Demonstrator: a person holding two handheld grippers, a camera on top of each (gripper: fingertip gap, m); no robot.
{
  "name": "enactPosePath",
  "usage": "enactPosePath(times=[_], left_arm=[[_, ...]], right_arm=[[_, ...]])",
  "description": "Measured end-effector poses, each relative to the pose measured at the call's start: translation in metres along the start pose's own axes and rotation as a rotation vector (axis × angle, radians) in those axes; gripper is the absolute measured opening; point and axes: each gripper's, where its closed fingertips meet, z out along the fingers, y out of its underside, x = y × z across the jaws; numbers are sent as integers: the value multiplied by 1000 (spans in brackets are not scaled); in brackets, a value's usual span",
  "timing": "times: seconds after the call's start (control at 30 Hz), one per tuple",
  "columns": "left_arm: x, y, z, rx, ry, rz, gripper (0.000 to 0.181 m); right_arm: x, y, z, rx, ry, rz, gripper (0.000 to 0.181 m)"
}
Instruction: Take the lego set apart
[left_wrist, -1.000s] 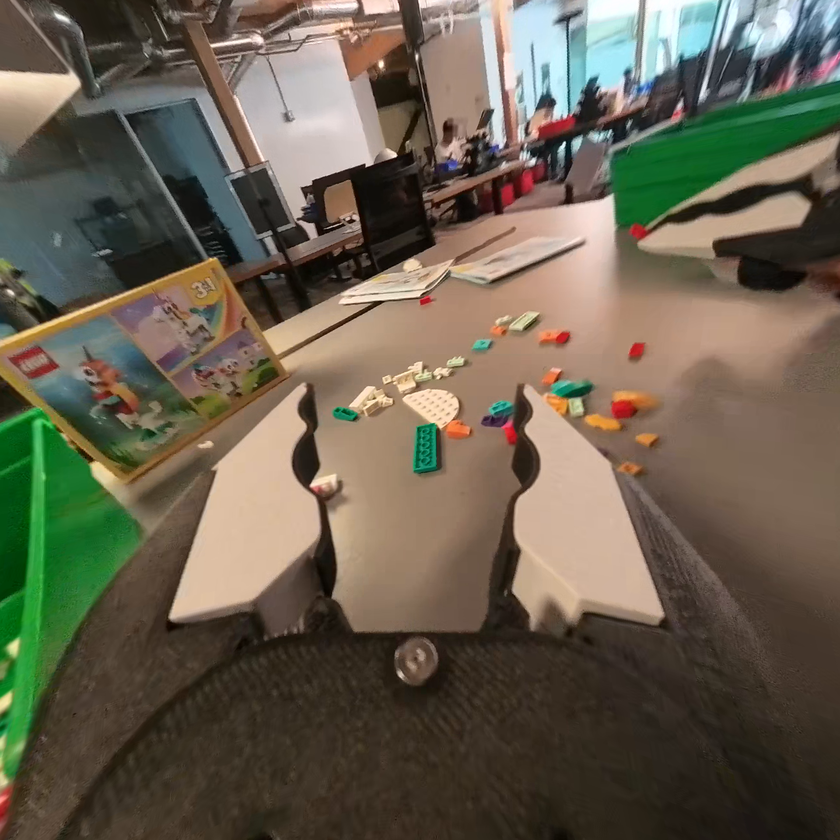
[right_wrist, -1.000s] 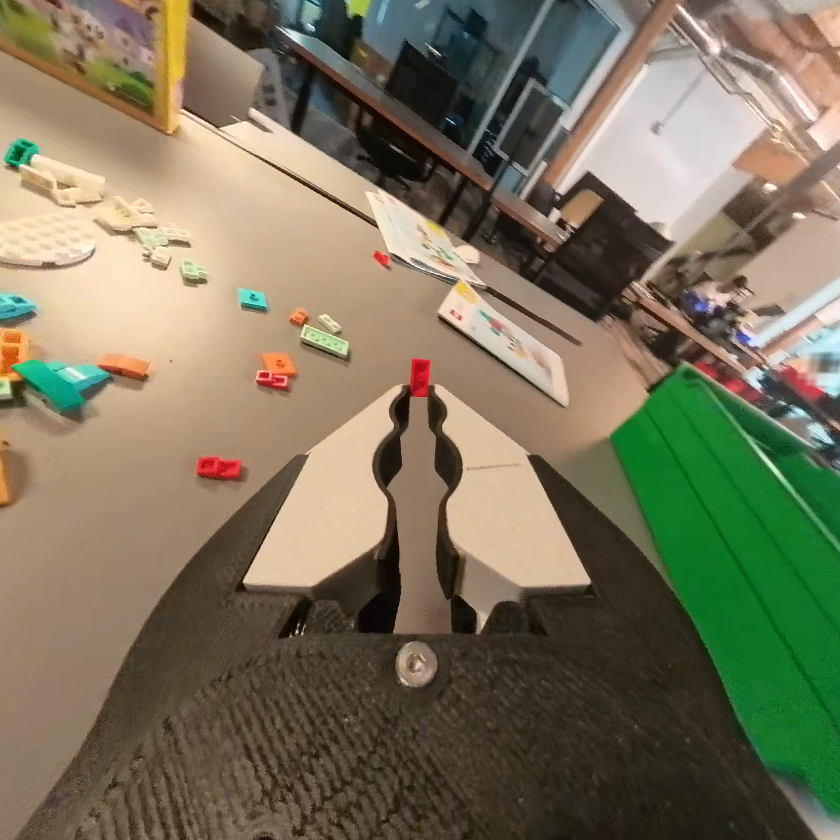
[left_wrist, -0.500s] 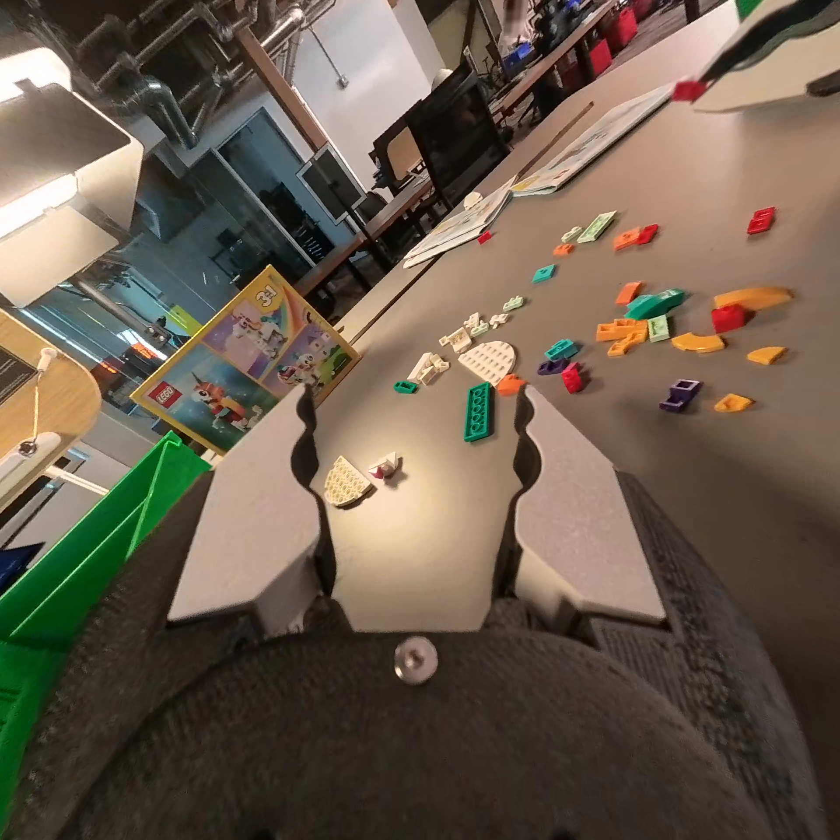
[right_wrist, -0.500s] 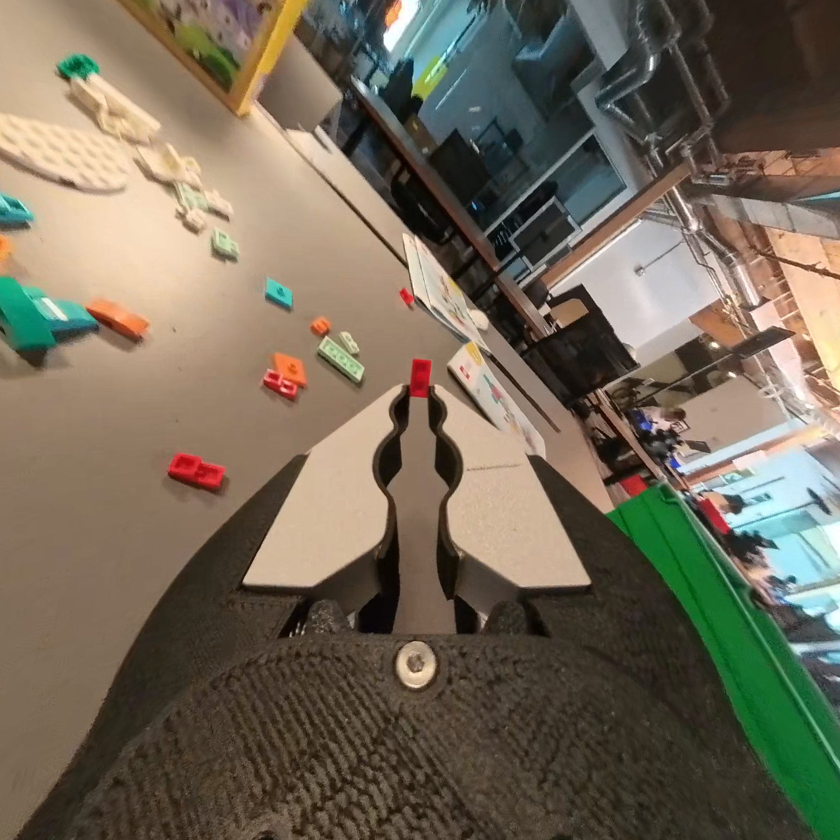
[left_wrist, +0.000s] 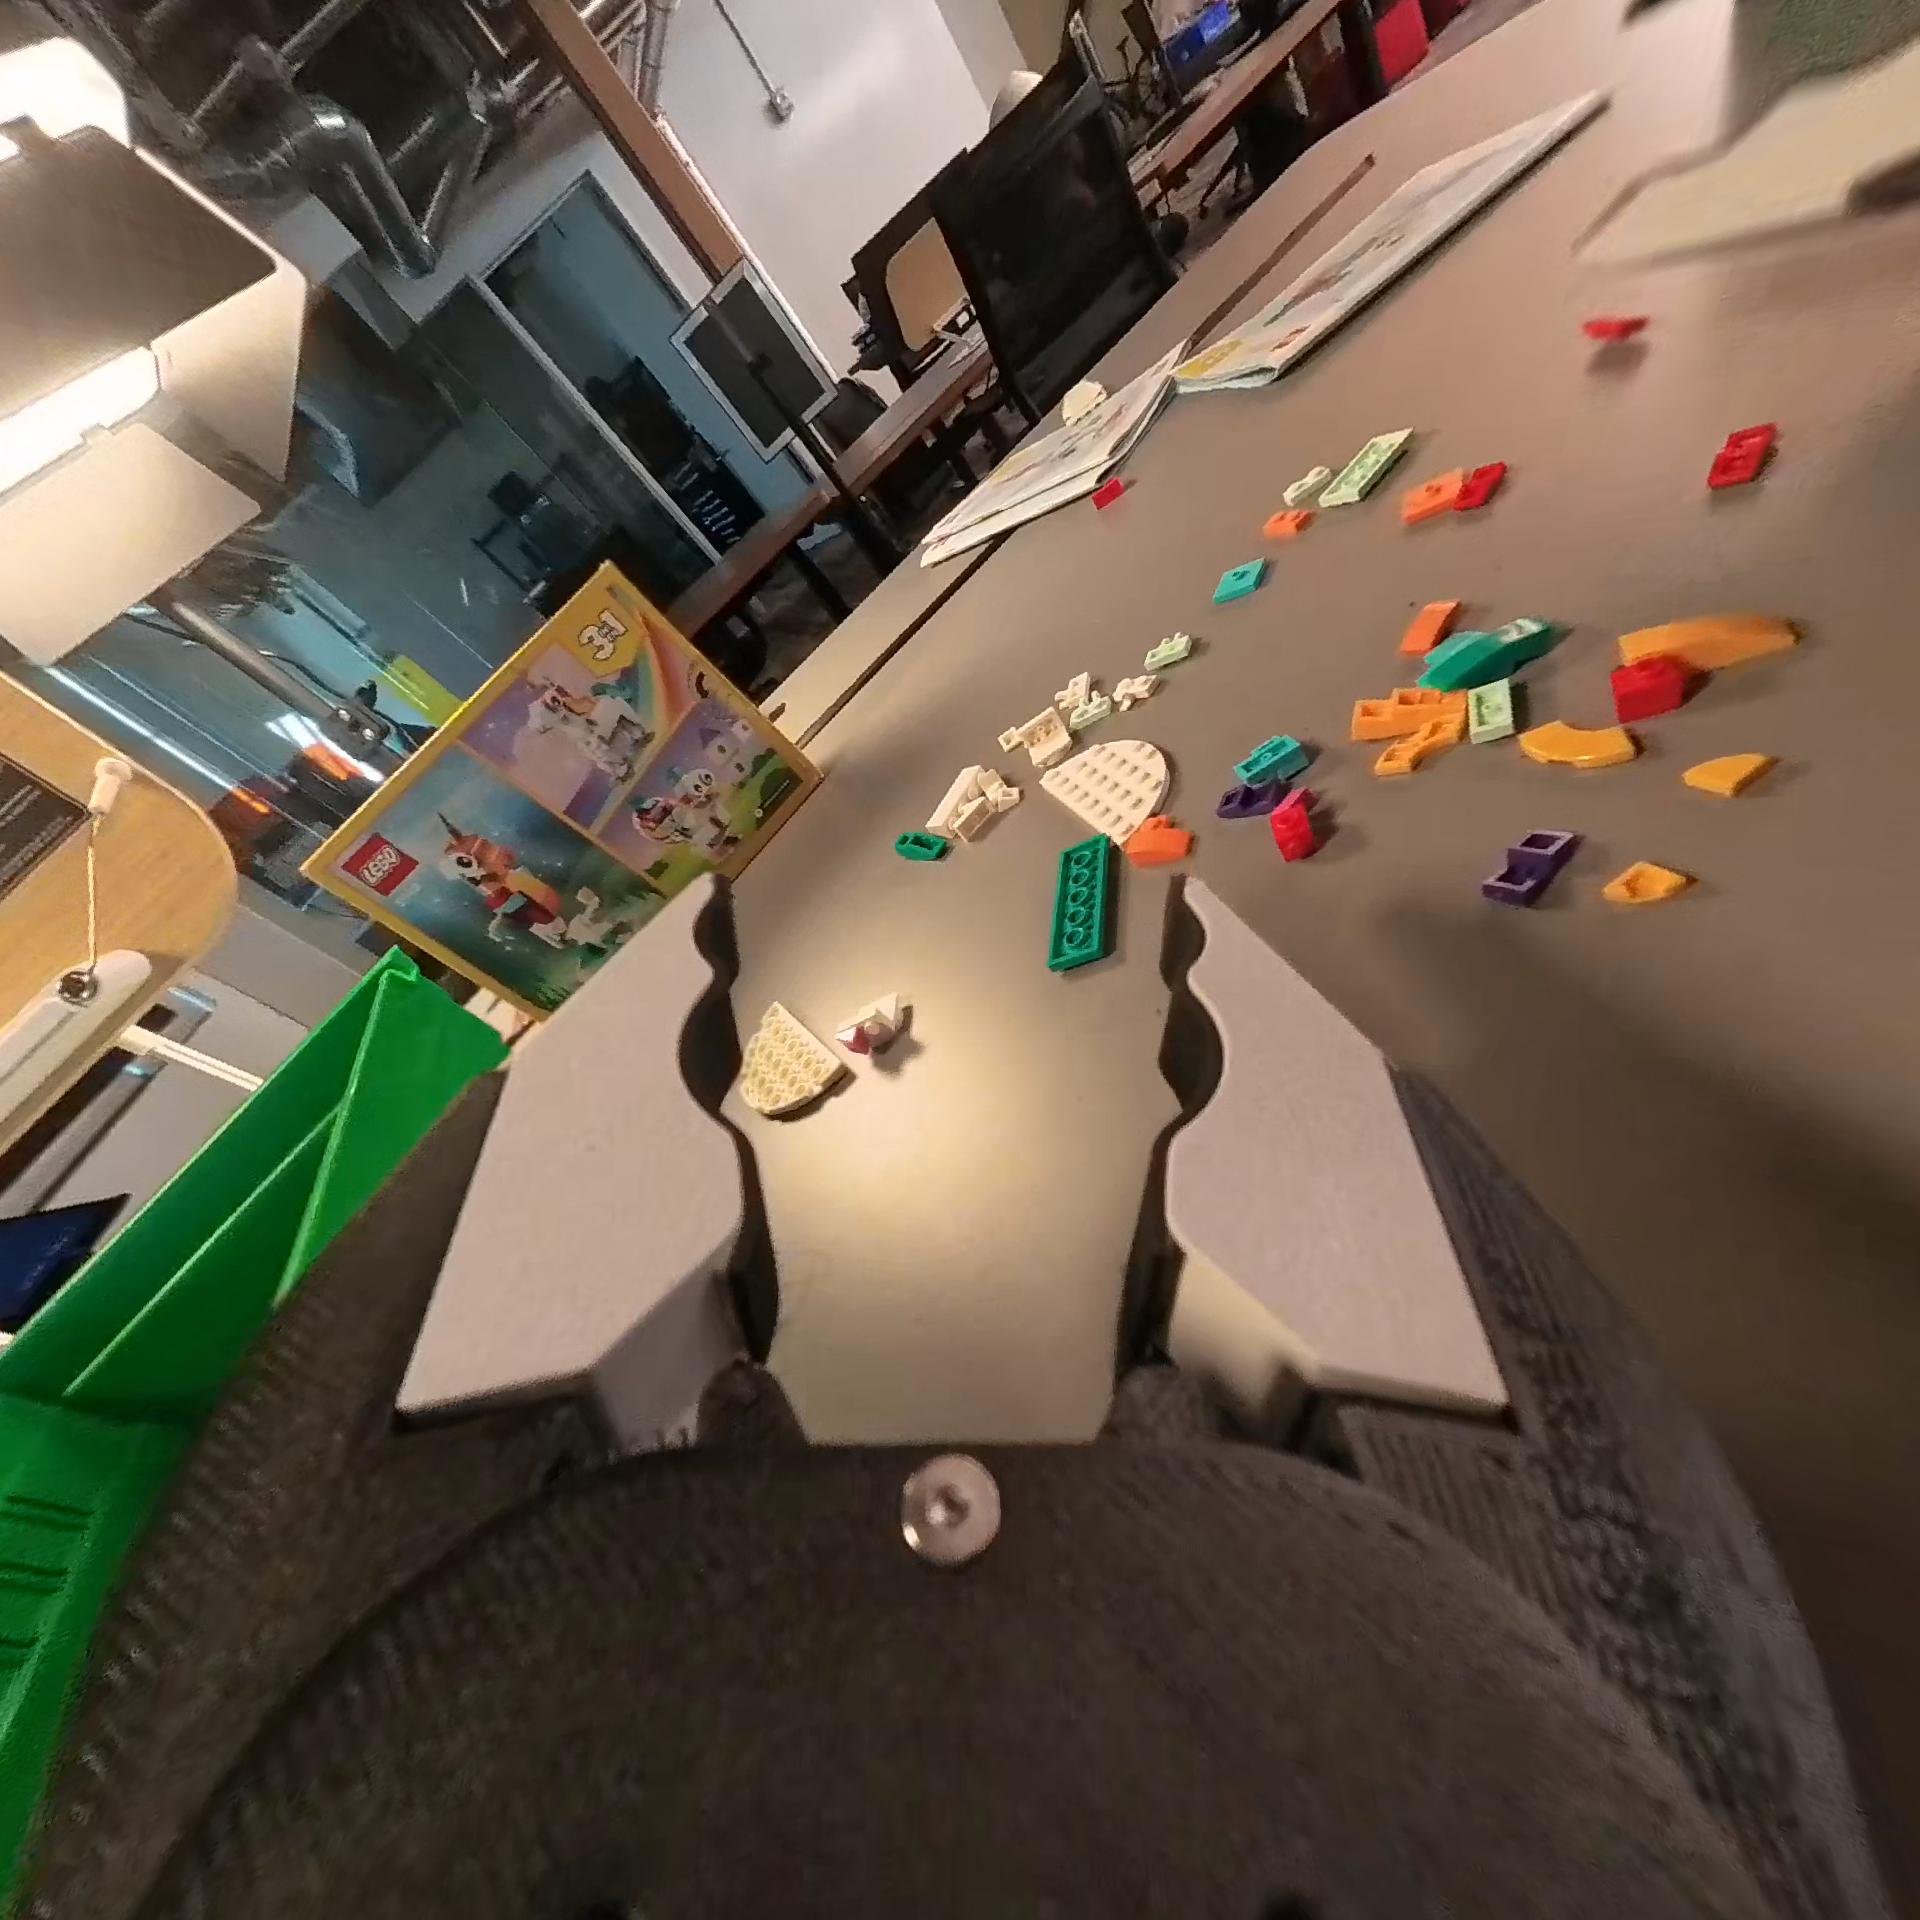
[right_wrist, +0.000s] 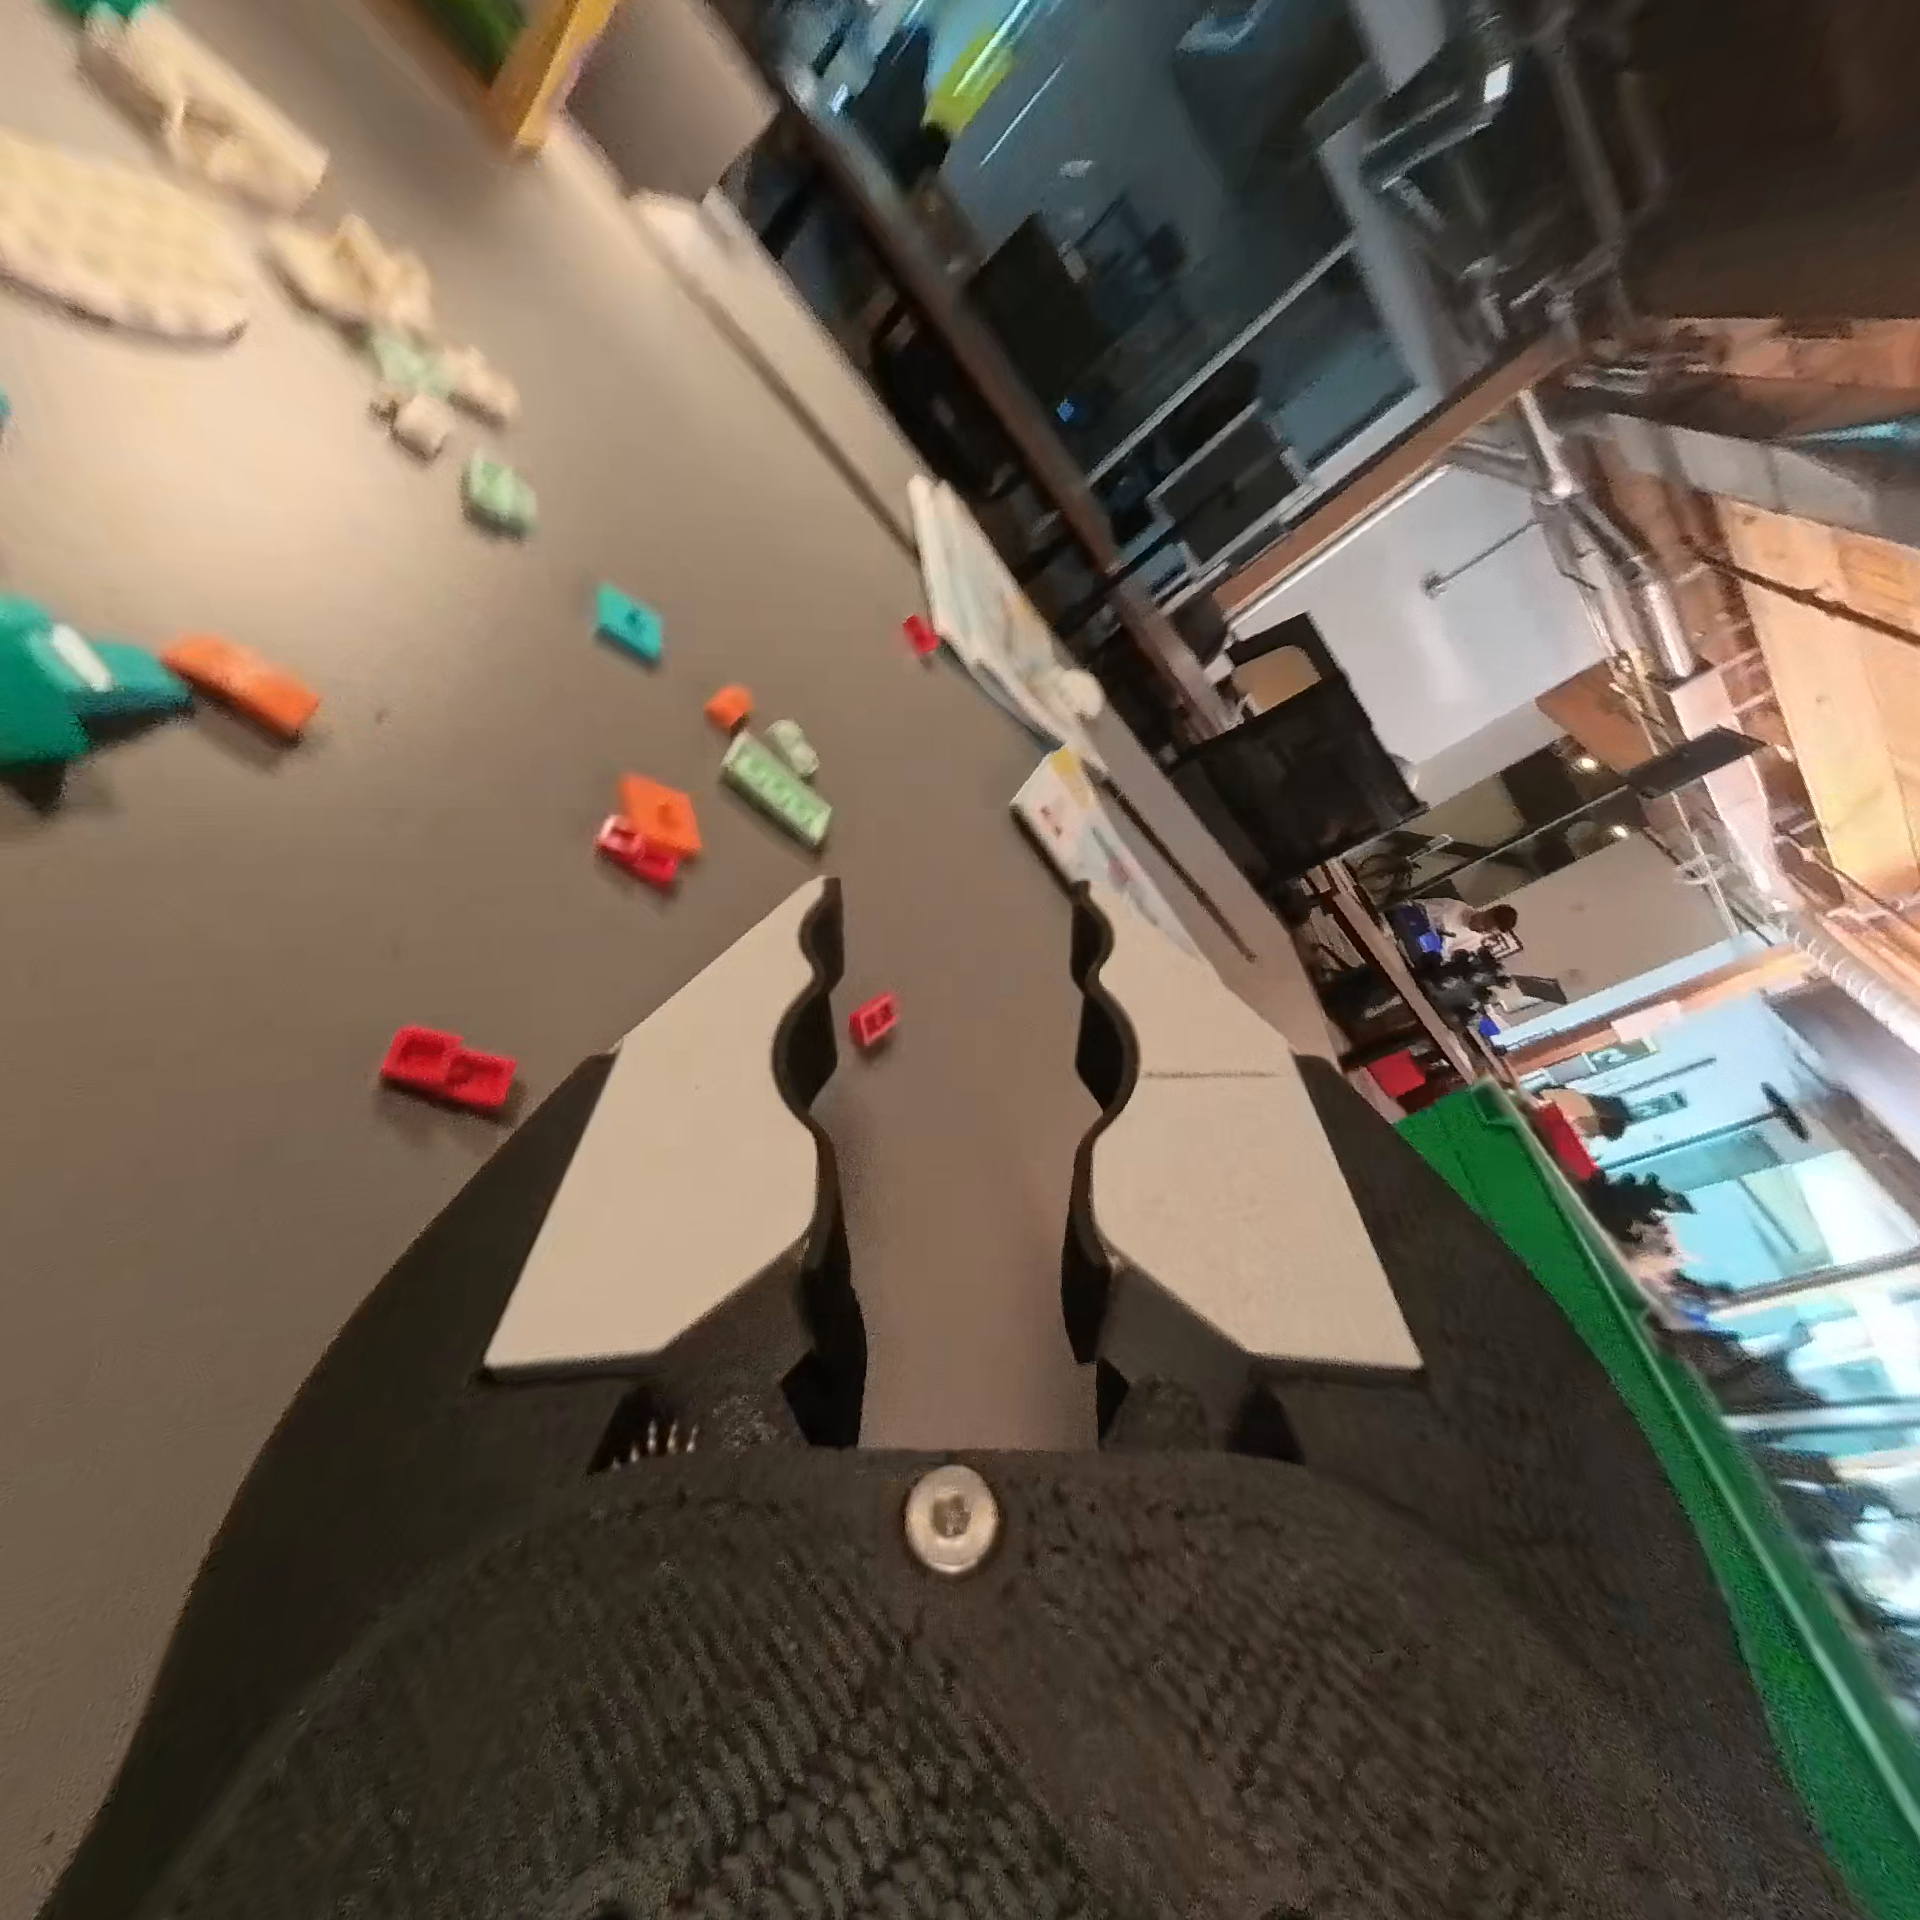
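Note:
Loose lego pieces lie scattered on the grey table (left_wrist: 935, 1195). My left gripper (left_wrist: 948, 883) is open and empty, low over the table. Between its fingers lie a cream quarter-round plate (left_wrist: 787, 1060) and a small white and pink piece (left_wrist: 873, 1023). A green long plate (left_wrist: 1081, 902) and a white round plate (left_wrist: 1114, 781) lie just ahead. My right gripper (right_wrist: 956, 894) is open and empty. A small red piece (right_wrist: 873, 1019) lies on the table between its fingers. A red double piece (right_wrist: 447, 1068) lies to its left.
A lego box (left_wrist: 566, 784) stands at the left, next to a green bin (left_wrist: 208, 1278). Another green bin (right_wrist: 1662, 1403) is on the right. Instruction booklets (left_wrist: 1382, 260) lie at the table's far side. The other gripper (left_wrist: 1766, 177) shows blurred at the top right.
My right gripper opened and let go of the small red piece, which now lies on the table. My left gripper tilted and pulled back, bringing the cream plate into view.

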Motion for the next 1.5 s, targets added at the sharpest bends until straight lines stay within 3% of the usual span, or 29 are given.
enactPosePath(times=[0.17,0.37,0.53,0.67,0.97,1.2,1.3,1.5], left_arm=[[2,1,1,-3,7,10,82],[-6,1,-1,3,-17,-33,81],[-2,2,-2,-10,-44,58,83],[2,14,-2,-101,-93,181,83],[2,26,-3,-195,-151,305,78],[18,2,-20,-45,-55,206,83],[10,-7,-32,-6,-98,144,85],[8,3,-42,-71,-118,98,89]], right_arm=[[25,-24,-19,220,41,211,37],[28,-41,-33,340,41,224,31],[30,-50,-46,443,-39,362,30],[26,-57,-54,521,-169,513,31],[47,-49,-74,596,-203,799,36],[35,-59,-77,611,-265,745,40],[32,-58,-80,592,-242,708,40],[30,-52,-84,527,-189,618,40]])
